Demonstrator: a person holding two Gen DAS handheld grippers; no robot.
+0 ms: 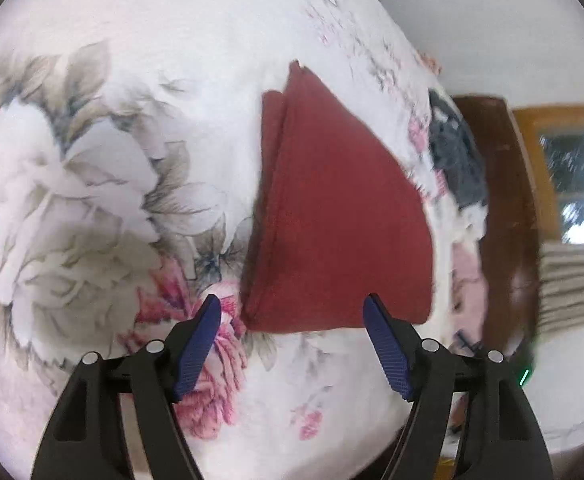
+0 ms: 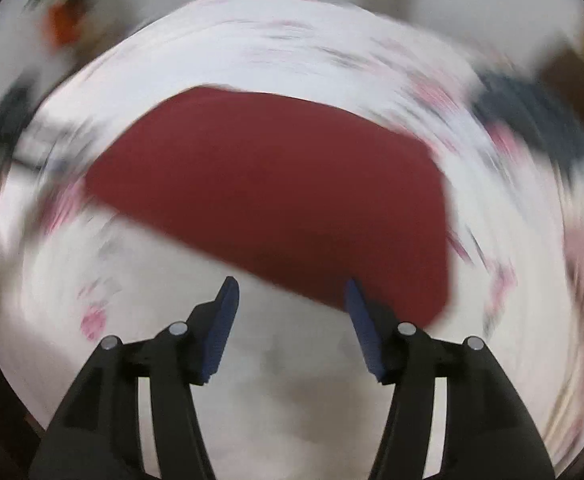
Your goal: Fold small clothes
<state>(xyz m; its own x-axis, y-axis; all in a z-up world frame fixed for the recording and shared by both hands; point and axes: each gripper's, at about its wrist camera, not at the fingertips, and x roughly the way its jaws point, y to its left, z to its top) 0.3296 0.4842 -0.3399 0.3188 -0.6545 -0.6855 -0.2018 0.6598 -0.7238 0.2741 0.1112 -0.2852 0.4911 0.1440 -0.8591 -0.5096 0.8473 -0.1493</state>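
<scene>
Now I am hovering my left gripper [image 1: 292,304] and right gripper [image 2: 290,286], both spread wide and empty, over the folded red cloth [image 1: 331,216] lying near the floral bedspread's [image 1: 92,180] edge, ready for another fold.

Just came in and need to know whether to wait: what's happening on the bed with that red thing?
A person is folding small clothes with two handheld grippers. The dark red cloth lies folded in layers on the floral bedsheet. The left gripper and the right gripper are both open at its near edge, gripping nothing. The right view is motion-blurred.
</scene>
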